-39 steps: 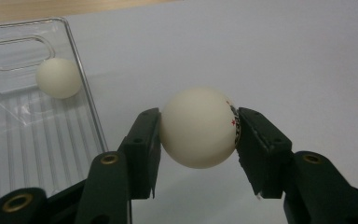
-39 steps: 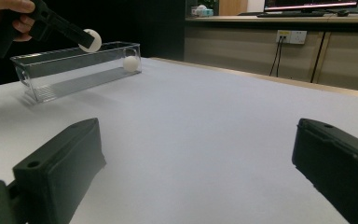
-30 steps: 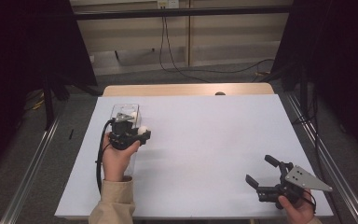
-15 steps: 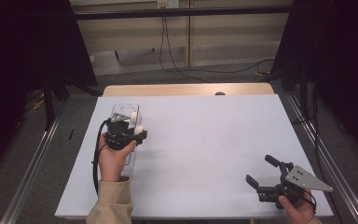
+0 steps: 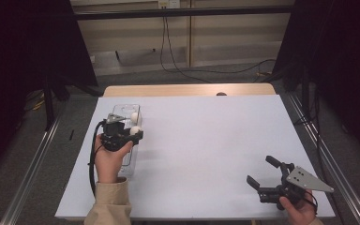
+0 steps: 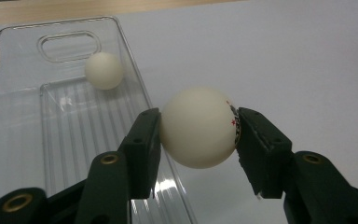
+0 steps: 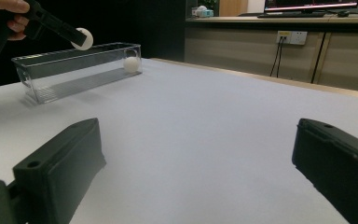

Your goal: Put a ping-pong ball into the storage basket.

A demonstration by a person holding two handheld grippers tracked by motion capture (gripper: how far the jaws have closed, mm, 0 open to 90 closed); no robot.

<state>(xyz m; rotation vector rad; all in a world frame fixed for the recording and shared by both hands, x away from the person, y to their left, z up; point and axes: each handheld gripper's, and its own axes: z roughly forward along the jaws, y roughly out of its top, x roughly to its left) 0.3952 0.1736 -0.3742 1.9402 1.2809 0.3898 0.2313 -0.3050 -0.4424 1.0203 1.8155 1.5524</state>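
White worktop (image 5: 206, 150) carries a clear plastic rectangular tray (image 6: 18, 116) — left tongs (image 6: 198, 128) pinch a white ping-pong ball (image 6: 198, 127) above its right rim; next, lowering inside. Right tongs (image 5: 268, 169) spread, well apart from tray.

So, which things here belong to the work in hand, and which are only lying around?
Belong to the work:
- held white ball, clamped in the left gripper
- clear plastic tray
- second white ball, lying inside the tray

Only around:
- right gripper, open, idle above the white table
- black cables on the floor behind the table
- wall socket
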